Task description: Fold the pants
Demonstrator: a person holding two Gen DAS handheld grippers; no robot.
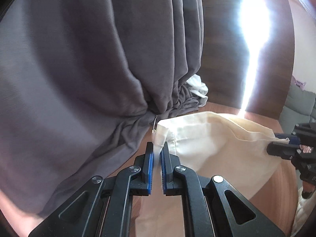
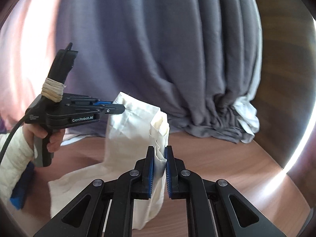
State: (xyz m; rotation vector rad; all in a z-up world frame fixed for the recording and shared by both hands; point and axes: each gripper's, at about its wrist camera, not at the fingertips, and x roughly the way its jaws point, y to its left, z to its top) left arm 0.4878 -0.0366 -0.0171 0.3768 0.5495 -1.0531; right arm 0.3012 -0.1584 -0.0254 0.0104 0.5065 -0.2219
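Note:
Cream pants (image 1: pixel 217 138) hang lifted above a wooden table (image 1: pixel 276 179), held at two points of one edge. My left gripper (image 1: pixel 157 148) is shut on a cream corner with a small clear tag beside it. My right gripper (image 2: pixel 159 154) is shut on a bunched cream edge; the cloth (image 2: pixel 130 130) drapes down to the table between them. The left gripper shows at the left of the right wrist view (image 2: pixel 118 108), pinching the far corner. The right gripper shows at the right edge of the left wrist view (image 1: pixel 276 150).
A grey curtain (image 2: pixel 177 59) hangs behind the table and bunches on it at the back. White cloth (image 2: pixel 248 118) lies beside its bunched foot. A dark wood wall (image 1: pixel 223 49) and bright window glare are at the right. A grey sofa (image 1: pixel 298 104) is far right.

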